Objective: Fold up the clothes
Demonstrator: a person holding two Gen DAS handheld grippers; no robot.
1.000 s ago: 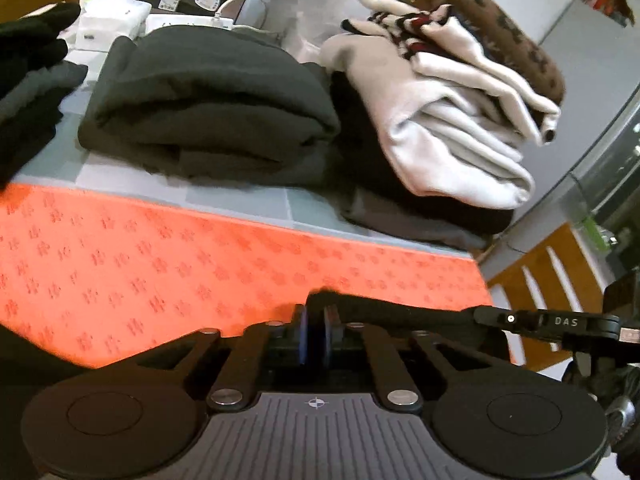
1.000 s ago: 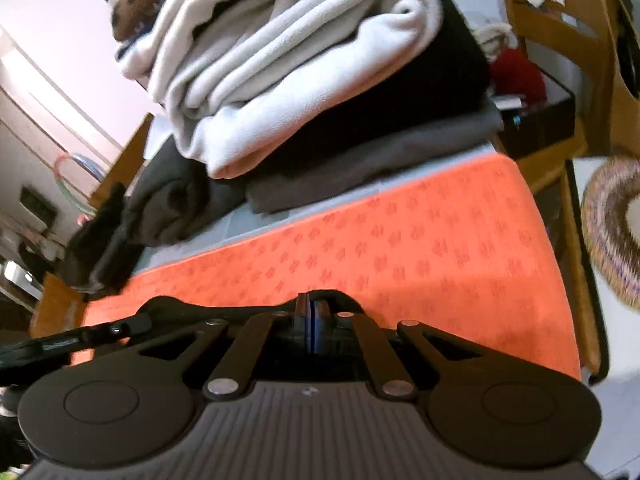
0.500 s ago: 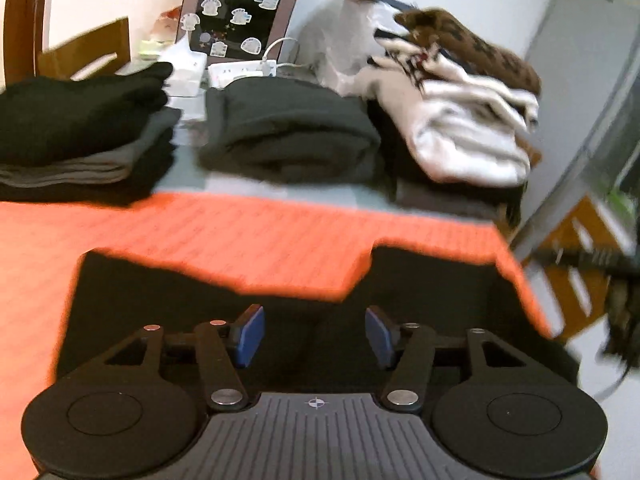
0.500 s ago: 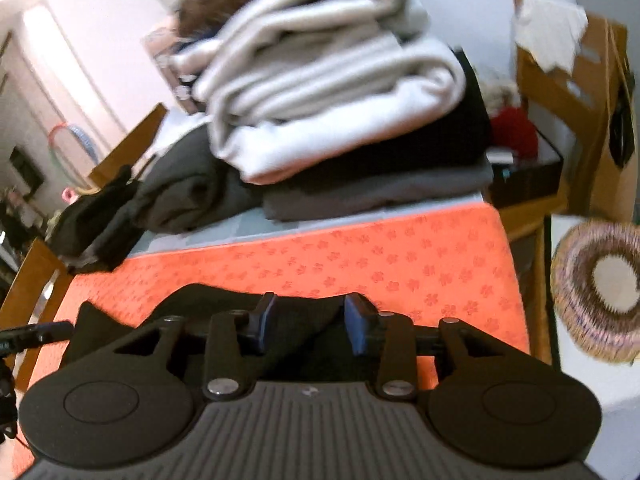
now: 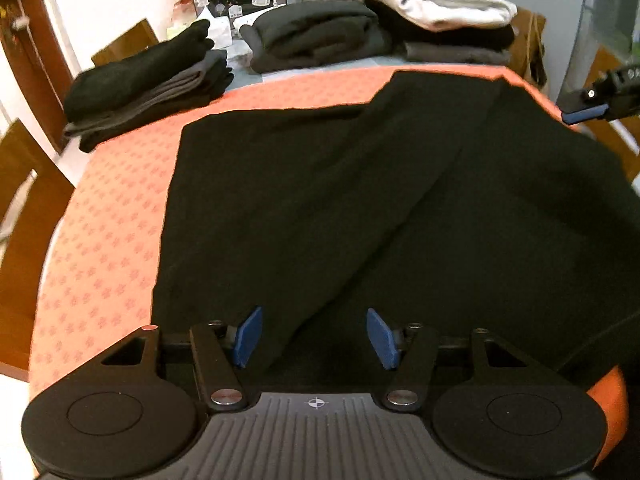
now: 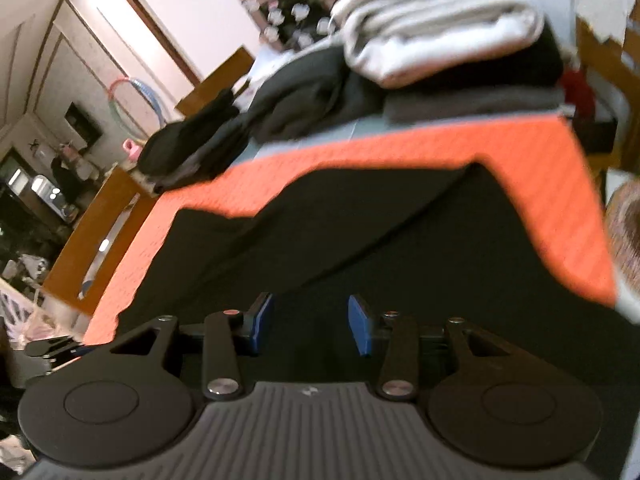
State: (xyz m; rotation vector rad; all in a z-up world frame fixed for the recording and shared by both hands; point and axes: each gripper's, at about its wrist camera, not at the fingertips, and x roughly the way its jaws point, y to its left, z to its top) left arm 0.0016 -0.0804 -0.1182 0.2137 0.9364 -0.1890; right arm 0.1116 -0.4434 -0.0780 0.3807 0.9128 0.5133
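Left wrist view: the left tongs (image 5: 315, 337) hang spread and empty over the near edge of a black garment (image 5: 360, 208) lying flat on the orange tablecloth (image 5: 108, 232) of the tabletop. Folded clothes (image 5: 320, 36) are stacked along the far edge. Right wrist view: the right tongs (image 6: 311, 323) are spread too, gripping nothing, above the same garment near the tabletop's right edge.

black garment (image 5: 360, 200) | orange cloth (image 5: 112, 232), tiny flower print | far right: cream-white stack (image 5: 440, 4) | claw pads (image 5: 248, 336) blue
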